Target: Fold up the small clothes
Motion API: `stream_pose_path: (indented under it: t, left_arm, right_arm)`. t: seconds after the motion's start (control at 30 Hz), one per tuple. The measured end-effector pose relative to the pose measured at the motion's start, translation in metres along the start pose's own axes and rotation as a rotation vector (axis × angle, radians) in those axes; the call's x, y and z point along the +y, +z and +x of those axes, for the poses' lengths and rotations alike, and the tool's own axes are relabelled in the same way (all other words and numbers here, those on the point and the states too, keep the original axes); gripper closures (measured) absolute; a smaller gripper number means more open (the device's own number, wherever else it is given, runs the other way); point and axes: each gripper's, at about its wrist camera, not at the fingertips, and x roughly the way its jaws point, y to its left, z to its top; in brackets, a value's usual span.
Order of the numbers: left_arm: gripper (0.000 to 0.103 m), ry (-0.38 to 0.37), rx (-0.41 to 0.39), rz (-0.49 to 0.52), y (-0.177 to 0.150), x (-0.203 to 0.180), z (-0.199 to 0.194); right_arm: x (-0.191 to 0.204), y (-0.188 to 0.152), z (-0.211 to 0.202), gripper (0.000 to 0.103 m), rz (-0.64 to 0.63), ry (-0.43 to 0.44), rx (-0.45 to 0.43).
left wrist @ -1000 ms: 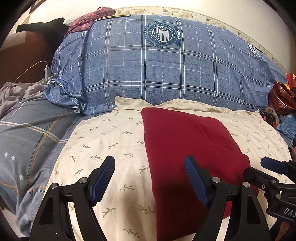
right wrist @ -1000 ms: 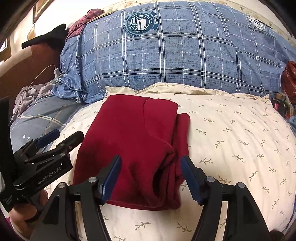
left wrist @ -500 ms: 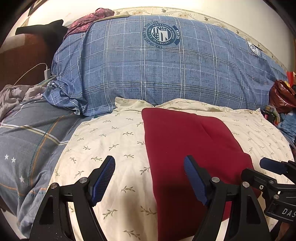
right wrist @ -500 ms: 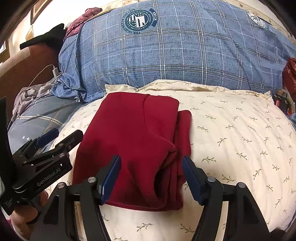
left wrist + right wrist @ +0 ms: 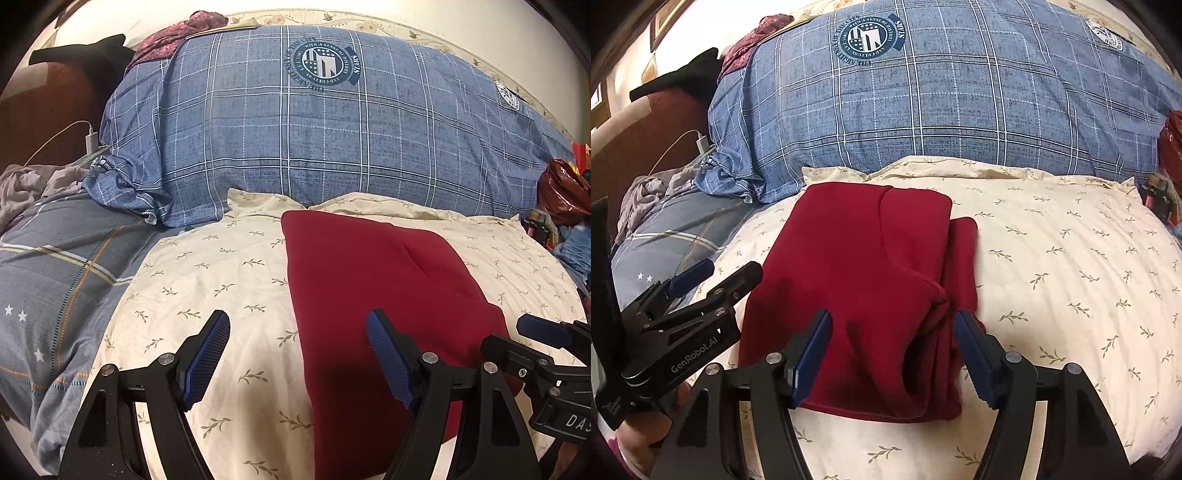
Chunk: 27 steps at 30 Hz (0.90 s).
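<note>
A cream pillow (image 5: pixel 229 280) printed with small olive sprigs fills the near middle of the bed, and behind it rises a large blue plaid duvet (image 5: pixel 332 147) bearing a round crest. To the left lies a grey-blue bedsheet (image 5: pixel 62 273) with stripes and small white stars, with a crumpled grey cloth (image 5: pixel 33 184) at its far left edge. A white charger cable (image 5: pixel 85 133) hangs against the dark brown headboard (image 5: pixel 48 110), and a maroon patterned cloth (image 5: pixel 173 37) sits atop the duvet's far left corner. A red plastic bag (image 5: pixel 561 192) lies at the far right.

The folded red garment (image 5: pixel 864 288) lies flat on the pillow, its layers stacked with an extra fold showing along the right edge.

The left gripper (image 5: pixel 297 360) hovers above the pillow at the garment's left edge, its blue-padded fingers (image 5: pixel 207 354) spread wide and holding nothing. The right gripper (image 5: pixel 894 356) hangs over the near end of the garment, its fingers (image 5: pixel 973 358) likewise wide apart on either side of the near folds; whether they touch the fabric cannot be told.
</note>
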Motion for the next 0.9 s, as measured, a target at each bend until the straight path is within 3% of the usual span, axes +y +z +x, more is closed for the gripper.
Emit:
stream_pose_path:
  t: [0.9]
  left_arm:
    - [0.027,0.006,0.0,0.003,-0.0013,-0.0009,0.0018]
  right_arm:
    - [0.0009,-0.0005,0.0062,0.033,-0.001,0.01,0.02]
